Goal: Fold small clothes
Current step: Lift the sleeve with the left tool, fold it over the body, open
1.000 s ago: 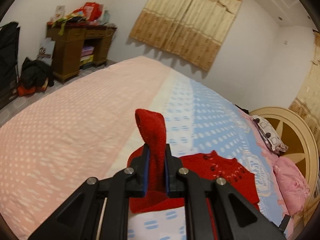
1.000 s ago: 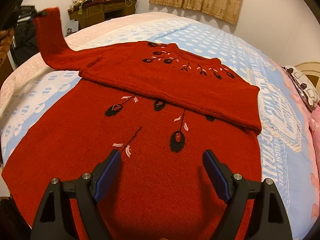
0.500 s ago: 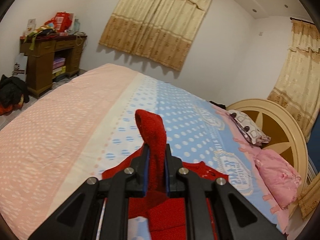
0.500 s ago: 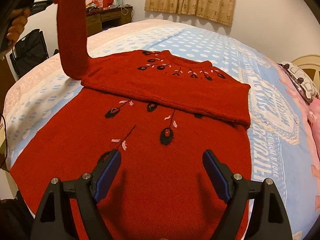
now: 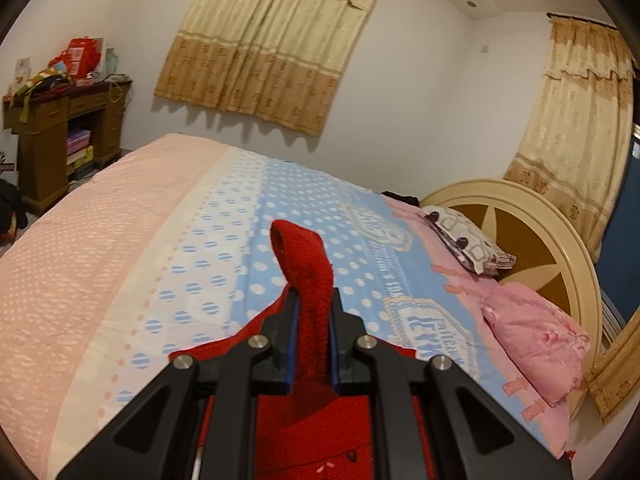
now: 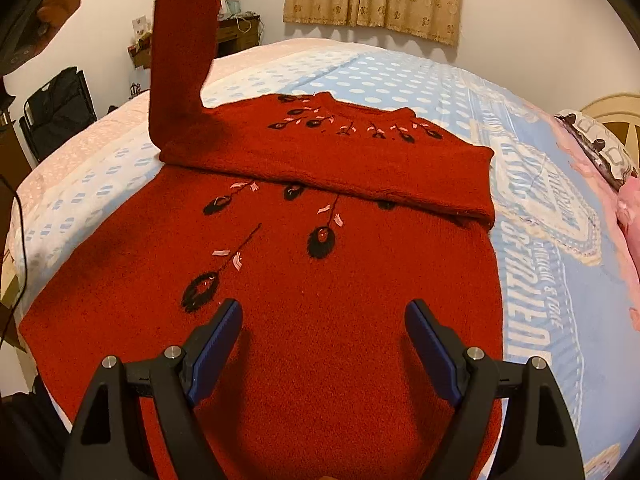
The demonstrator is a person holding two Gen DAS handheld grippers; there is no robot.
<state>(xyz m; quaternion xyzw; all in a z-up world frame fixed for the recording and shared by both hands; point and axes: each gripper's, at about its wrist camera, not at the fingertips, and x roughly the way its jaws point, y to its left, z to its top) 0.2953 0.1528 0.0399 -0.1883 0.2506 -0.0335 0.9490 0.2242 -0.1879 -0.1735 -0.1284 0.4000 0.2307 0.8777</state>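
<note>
A red knit sweater with black and pink flower embroidery lies flat on the bed. One sleeve is folded across its chest. My left gripper is shut on the cuff of the other sleeve. In the right wrist view that sleeve rises steeply from the sweater's left shoulder to the top of the frame. My right gripper is open and empty, low over the sweater's lower body.
The bed has a pink, white and blue dotted cover. Pillows and a round cream headboard are at the right. A wooden desk with clutter stands by the far left wall. A dark chair stands left of the bed.
My left gripper has lifted the sleeve higher and swung right, so the sleeve now stands nearly upright. My right gripper stays open over the sweater.
</note>
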